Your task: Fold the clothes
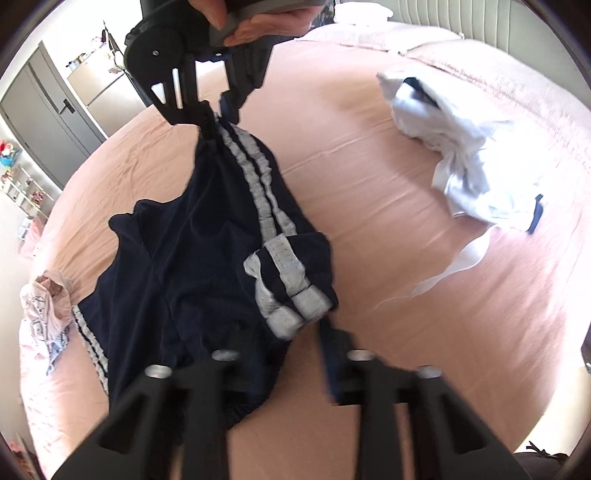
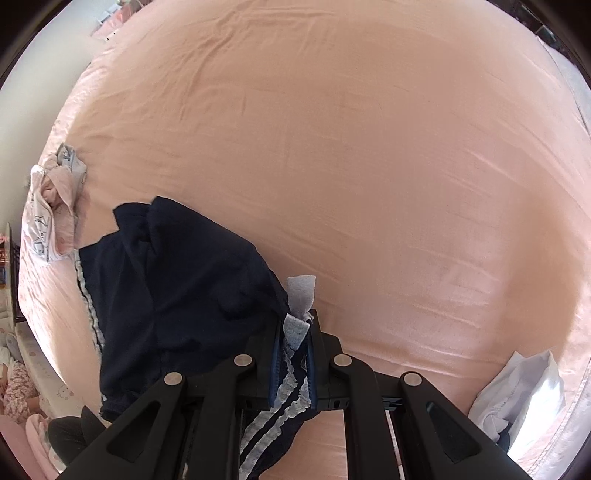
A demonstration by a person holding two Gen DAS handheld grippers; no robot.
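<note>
Left wrist view: at far left a pink-and-white garment [image 1: 46, 314] lies crumpled on the pink bed sheet [image 1: 369, 206]. Just right of it, navy shorts [image 1: 192, 240] with white stripes hang stretched between both tools. The right gripper [image 1: 216, 120], upper centre, held by a hand [image 1: 251, 22], pinches one end; the left gripper [image 1: 291, 332], lower centre, is clamped on the striped waistband. At right sits a white shirt [image 1: 454, 147], rumpled and well apart.

both grippers clamped: left gripper [image 1: 325, 332], right gripper [image 2: 295, 332]
</note>
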